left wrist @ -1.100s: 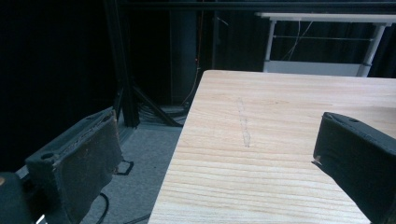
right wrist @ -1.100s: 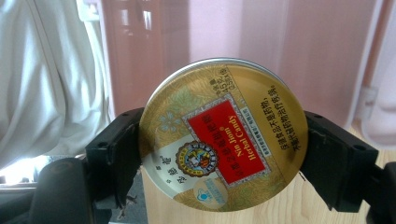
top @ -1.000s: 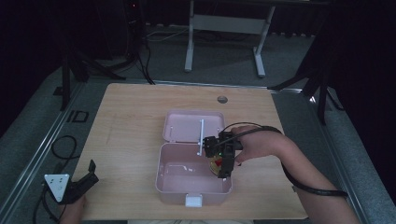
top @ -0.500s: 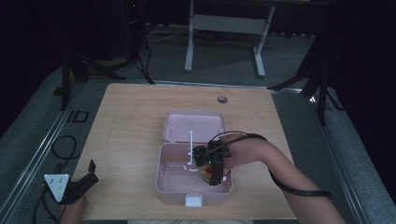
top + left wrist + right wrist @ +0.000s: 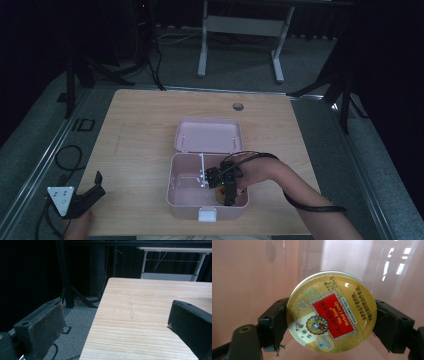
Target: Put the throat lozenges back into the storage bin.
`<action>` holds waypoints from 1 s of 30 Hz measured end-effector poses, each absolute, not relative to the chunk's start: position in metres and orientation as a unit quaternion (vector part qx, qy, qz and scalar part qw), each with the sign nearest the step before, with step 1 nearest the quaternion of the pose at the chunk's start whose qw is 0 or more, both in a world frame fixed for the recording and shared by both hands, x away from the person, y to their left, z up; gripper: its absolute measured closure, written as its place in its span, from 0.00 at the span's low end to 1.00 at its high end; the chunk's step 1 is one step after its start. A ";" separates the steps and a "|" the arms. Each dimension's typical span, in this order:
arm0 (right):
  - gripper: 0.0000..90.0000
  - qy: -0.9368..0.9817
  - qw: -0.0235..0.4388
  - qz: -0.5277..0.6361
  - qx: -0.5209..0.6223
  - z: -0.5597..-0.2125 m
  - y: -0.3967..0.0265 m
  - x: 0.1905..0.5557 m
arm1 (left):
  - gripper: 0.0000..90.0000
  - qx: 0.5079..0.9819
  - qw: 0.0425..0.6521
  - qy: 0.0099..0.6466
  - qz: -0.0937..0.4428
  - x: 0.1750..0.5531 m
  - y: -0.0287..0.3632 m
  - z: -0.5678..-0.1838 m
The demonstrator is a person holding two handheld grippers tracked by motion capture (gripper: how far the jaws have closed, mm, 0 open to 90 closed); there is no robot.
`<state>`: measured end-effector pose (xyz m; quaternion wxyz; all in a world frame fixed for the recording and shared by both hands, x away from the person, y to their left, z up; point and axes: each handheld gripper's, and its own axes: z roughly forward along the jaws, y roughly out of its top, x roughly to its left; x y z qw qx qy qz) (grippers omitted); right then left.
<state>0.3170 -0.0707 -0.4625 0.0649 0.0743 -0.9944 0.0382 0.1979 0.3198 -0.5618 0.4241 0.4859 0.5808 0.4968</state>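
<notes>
The right gripper (image 5: 331, 322) is clenched on a round candy tin (image 5: 331, 312), its two jaws pressing the tin's opposite edges, and it reaches down into the open pink box (image 5: 182, 192) that sits near the front edge of the desk (image 5: 140, 130). The tin is inside the box, toward its right side, with the box's pink walls close behind it. The left gripper (image 5: 117, 322) is released, jaws wide apart with nothing between them, at the desk's front left corner.
</notes>
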 end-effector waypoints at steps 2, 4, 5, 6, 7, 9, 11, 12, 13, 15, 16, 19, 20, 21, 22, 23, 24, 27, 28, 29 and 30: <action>0.22 -0.994 0.067 0.041 0.076 -0.467 -0.070 0.317 | 0.01 0.486 0.424 0.581 0.497 0.198 0.320 -0.562; 0.22 -0.994 0.063 0.044 0.074 -0.471 -0.070 0.318 | 0.01 0.486 0.424 0.581 0.497 0.198 0.320 -0.562; 0.22 -0.994 0.064 0.049 0.075 -0.473 -0.070 0.318 | 0.01 0.486 0.424 0.581 0.497 0.198 0.320 -0.562; 0.22 -0.994 0.064 0.050 0.076 -0.475 -0.070 0.318 | 0.01 0.485 0.425 0.581 0.497 0.198 0.320 -0.562; 0.22 -0.994 0.066 0.054 0.073 -0.477 -0.070 0.319 | 0.01 0.485 0.425 0.581 0.497 0.198 0.320 -0.562; 0.22 -0.994 0.061 0.055 0.072 -0.480 -0.070 0.320 | 0.01 0.486 0.424 0.580 0.497 0.198 0.320 -0.562; 0.22 -0.994 0.055 0.056 0.070 -0.481 -0.071 0.321 | 0.01 0.486 0.424 0.580 0.497 0.198 0.320 -0.562; 0.22 -0.995 0.055 0.054 0.065 -0.481 -0.071 0.322 | 0.01 0.486 0.424 0.580 0.497 0.198 0.320 -0.562; 0.22 -0.995 0.056 0.054 0.060 -0.481 -0.071 0.323 | 0.01 0.486 0.424 0.580 0.497 0.198 0.319 -0.562; 0.22 -0.995 0.058 0.051 0.057 -0.482 -0.072 0.324 | 0.01 0.487 0.424 0.580 0.497 0.198 0.320 -0.562; 0.22 -0.995 0.060 0.054 0.055 -0.484 -0.073 0.324 | 0.01 0.486 0.424 0.580 0.497 0.198 0.320 -0.562; 0.22 -0.995 0.053 0.068 0.054 -0.492 -0.075 0.324 | 0.01 0.487 0.424 0.580 0.496 0.198 0.320 -0.562; 0.22 -0.995 0.054 0.071 0.053 -0.494 -0.076 0.324 | 0.01 0.487 0.424 0.580 0.497 0.198 0.319 -0.562; 0.22 -0.994 0.057 0.072 0.051 -0.496 -0.077 0.325 | 0.01 0.487 0.424 0.580 0.497 0.198 0.319 -0.562; 0.22 -0.994 0.059 0.074 0.049 -0.497 -0.076 0.325 | 0.01 0.487 0.424 0.580 0.497 0.198 0.319 -0.562; 0.22 -0.994 0.057 0.072 0.053 -0.496 -0.076 0.325 | 0.01 0.487 0.424 0.580 0.497 0.198 0.319 -0.562; 0.22 -0.994 0.058 0.072 0.056 -0.496 -0.076 0.325 | 0.01 0.487 0.424 0.580 0.496 0.198 0.320 -0.562; 0.22 -0.994 0.060 0.074 0.060 -0.497 -0.076 0.324 | 0.01 0.487 0.424 0.580 0.497 0.198 0.320 -0.562; 0.22 -0.994 0.060 0.074 0.060 -0.497 -0.076 0.324 | 0.01 0.487 0.424 0.580 0.497 0.198 0.319 -0.562; 0.21 -0.994 0.060 0.072 0.058 -0.497 -0.076 0.324 | 0.01 0.487 0.424 0.580 0.497 0.198 0.319 -0.562; 0.21 -0.994 0.057 0.072 0.059 -0.496 -0.076 0.324 | 0.01 0.487 0.425 0.579 0.496 0.198 0.320 -0.562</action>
